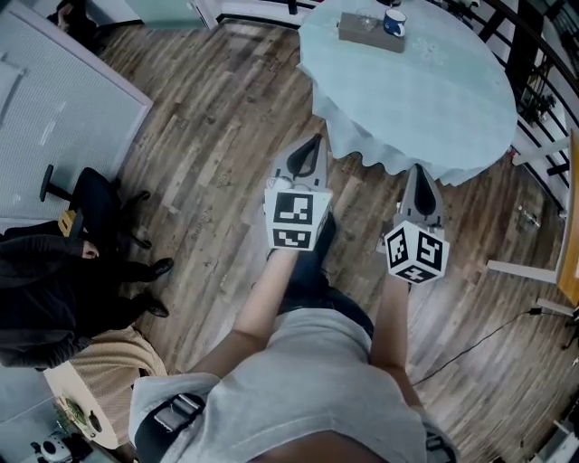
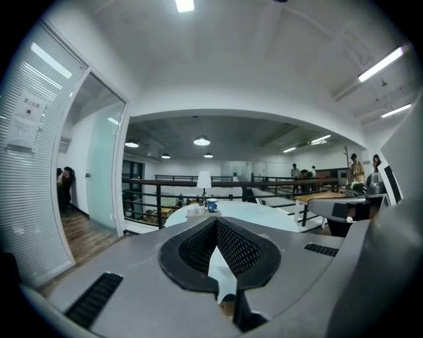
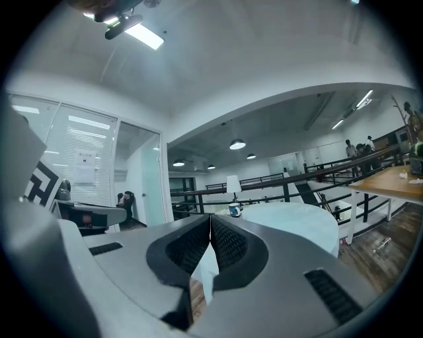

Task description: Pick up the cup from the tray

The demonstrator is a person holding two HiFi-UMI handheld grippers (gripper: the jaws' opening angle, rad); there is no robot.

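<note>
A blue cup (image 1: 394, 22) stands on a flat brown tray (image 1: 371, 33) at the far side of a round table with a pale cloth (image 1: 425, 90). The same cup (image 2: 212, 205) (image 3: 234, 210) shows small and distant in both gripper views. My left gripper (image 1: 316, 138) hangs over the wooden floor just short of the table's near edge, shut and empty. My right gripper (image 1: 418, 168) is beside it at the cloth's hem, also shut with nothing held. Both are well short of the cup.
A clear glass (image 1: 365, 18) stands on the tray beside the cup. A person in black sits on an office chair (image 1: 95, 212) at the left by a glass partition. A railing (image 1: 534, 54) runs behind the table. A wooden desk edge (image 1: 572, 235) and a floor cable lie at the right.
</note>
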